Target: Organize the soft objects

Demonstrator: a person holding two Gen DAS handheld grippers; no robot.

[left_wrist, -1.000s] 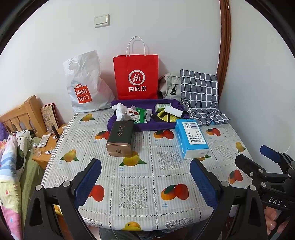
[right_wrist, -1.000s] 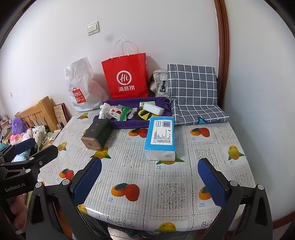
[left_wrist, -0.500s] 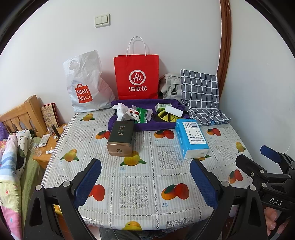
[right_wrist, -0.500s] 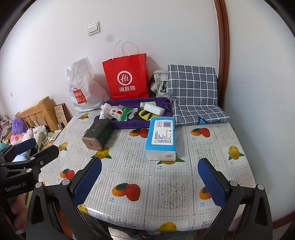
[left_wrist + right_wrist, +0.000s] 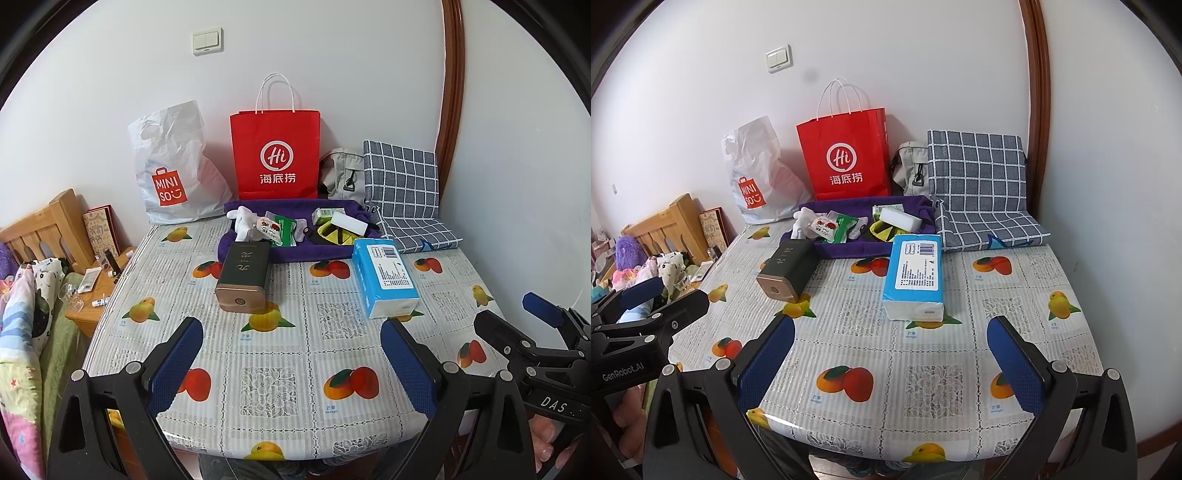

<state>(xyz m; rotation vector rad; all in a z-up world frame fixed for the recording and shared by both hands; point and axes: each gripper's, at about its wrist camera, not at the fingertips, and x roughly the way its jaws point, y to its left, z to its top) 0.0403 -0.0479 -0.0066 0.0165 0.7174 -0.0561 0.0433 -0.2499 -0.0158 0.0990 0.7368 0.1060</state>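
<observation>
A purple cloth tray (image 5: 258,251) (image 5: 849,251) lies at the back of the table, holding a white soft toy (image 5: 243,223) (image 5: 803,219), snack packets (image 5: 280,227), a white sponge block (image 5: 349,223) (image 5: 899,218) and a yellow item (image 5: 330,232). A blue tissue pack (image 5: 384,275) (image 5: 916,275) and a dark tin box (image 5: 243,277) (image 5: 786,271) lie in front of it. My left gripper (image 5: 291,360) is open and empty over the table's near edge. My right gripper (image 5: 890,360) is open and empty beside it, to the right.
A red paper bag (image 5: 275,155), a white Miniso bag (image 5: 173,170), a grey bag (image 5: 341,173) and a checked cushion (image 5: 402,188) stand against the back wall. A wooden bedside stand (image 5: 92,291) and bedding (image 5: 22,314) are at the left.
Both views have shifted very slightly; the objects on the table have not moved and both grippers stay open.
</observation>
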